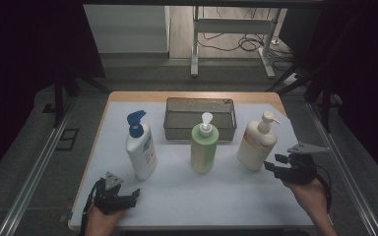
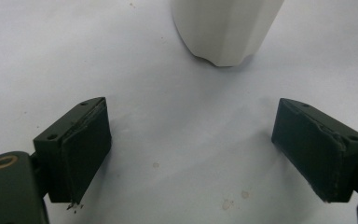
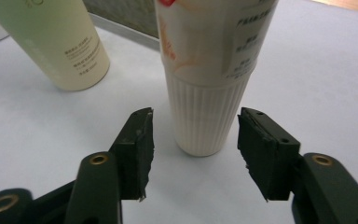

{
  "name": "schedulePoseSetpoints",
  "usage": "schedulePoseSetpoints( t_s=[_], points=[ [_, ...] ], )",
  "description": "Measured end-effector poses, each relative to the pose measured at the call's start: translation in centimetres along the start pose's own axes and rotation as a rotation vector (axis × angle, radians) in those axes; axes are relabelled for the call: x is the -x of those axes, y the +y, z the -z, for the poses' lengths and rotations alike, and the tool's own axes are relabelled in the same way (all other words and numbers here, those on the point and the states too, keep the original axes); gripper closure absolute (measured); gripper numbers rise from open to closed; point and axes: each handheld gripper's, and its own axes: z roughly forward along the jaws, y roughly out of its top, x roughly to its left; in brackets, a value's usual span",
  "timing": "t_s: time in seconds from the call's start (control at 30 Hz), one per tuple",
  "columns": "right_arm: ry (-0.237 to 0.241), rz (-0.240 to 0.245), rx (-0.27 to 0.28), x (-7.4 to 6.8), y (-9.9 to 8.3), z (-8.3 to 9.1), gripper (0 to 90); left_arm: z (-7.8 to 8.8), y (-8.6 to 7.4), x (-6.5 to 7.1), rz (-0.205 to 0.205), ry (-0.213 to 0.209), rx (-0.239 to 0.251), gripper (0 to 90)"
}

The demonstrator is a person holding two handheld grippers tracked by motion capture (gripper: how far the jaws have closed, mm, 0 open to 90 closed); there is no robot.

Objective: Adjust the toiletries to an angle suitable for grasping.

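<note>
Three pump bottles stand in a row on the white mat (image 1: 192, 191): a white one with a blue pump (image 1: 141, 147), a pale green one (image 1: 204, 147) and a cream one with a red label (image 1: 256, 145). My left gripper (image 1: 128, 196) rests at the mat's front left, open wide (image 2: 191, 112) with bare mat between its pads. The white bottle's base (image 2: 226, 28) stands a little beyond it. My right gripper (image 1: 274, 162) hovers just right of the cream bottle, open (image 3: 196, 116), and holds nothing. The bottle's ribbed base (image 3: 205, 126) stands just past the fingertips, with the green bottle (image 3: 60, 42) to the left.
A dark wire-mesh basket (image 1: 177, 130) sits behind the green bottle, near the table's far edge. The table's wooden rim (image 1: 192, 96) shows around the mat. Table legs and cables lie on the floor beyond.
</note>
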Motion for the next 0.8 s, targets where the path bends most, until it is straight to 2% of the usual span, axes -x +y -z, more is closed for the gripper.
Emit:
schedulePoseSetpoints(
  t_s=[0.23, 0.8],
  points=[
    [0.010, 0.001, 0.003, 0.3, 0.9, 0.1, 36.0, 0.0, 0.0, 0.0, 0.000, 0.000, 0.000, 11.3],
    [0.023, 0.018, 0.018, 0.6, 3.0, -0.8, 28.6, 0.0, 0.0, 0.0, 0.000, 0.000, 0.000, 11.3]
  ],
)
